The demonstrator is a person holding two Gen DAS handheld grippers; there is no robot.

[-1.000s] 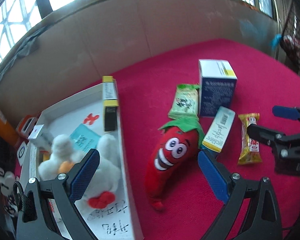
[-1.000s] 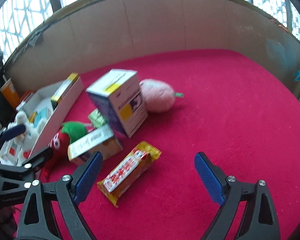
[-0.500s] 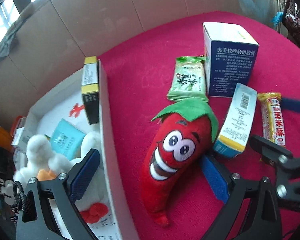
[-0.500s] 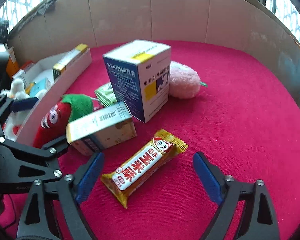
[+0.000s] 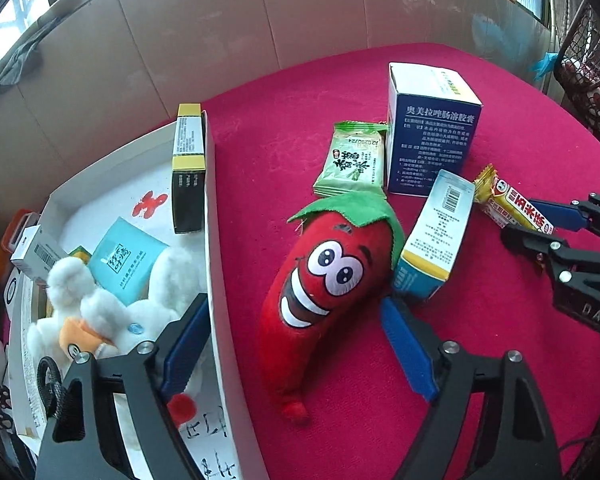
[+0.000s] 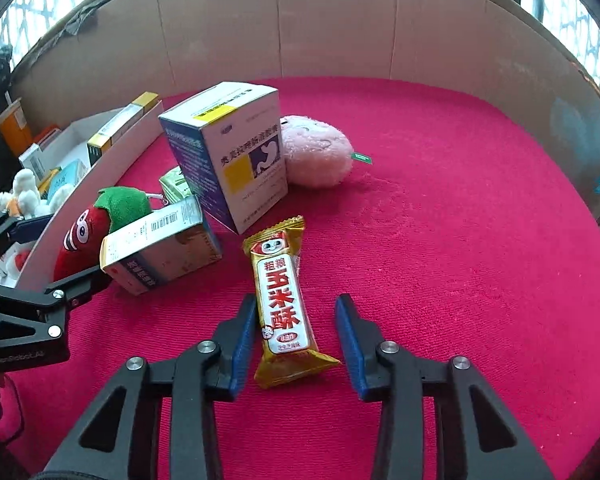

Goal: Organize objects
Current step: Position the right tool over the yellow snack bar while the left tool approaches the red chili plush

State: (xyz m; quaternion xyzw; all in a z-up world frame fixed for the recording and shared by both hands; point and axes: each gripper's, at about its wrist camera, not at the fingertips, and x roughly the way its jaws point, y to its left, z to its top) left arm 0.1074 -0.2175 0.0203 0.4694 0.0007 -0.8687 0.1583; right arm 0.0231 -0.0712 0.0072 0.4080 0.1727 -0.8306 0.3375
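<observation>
A yellow snack bar (image 6: pixel 282 300) lies on the red cloth between the open jaws of my right gripper (image 6: pixel 296 330), which is low around it without closing; the bar also shows in the left wrist view (image 5: pixel 512 208). My left gripper (image 5: pixel 296 334) is open, straddling a red chili plush (image 5: pixel 324 280) and the wall of a white box (image 5: pixel 216 264). A small yellow-and-blue carton (image 5: pixel 436 236) leans on the chili. A tall blue-and-white medicine box (image 6: pixel 228 156), a green packet (image 5: pixel 352 160) and a pink plush (image 6: pixel 316 152) lie beyond.
The white box holds a white plush (image 5: pixel 112 308), a teal packet (image 5: pixel 126 260) and a black-and-yellow carton (image 5: pixel 188 168). A cardboard wall (image 6: pixel 340 20) rings the red cloth (image 6: pixel 460 220). A wire basket (image 5: pixel 588 64) stands at far right.
My right gripper has moved down and forward until the snack bar lies between its jaws, which have narrowed. My left gripper has come down close over the chili plush.
</observation>
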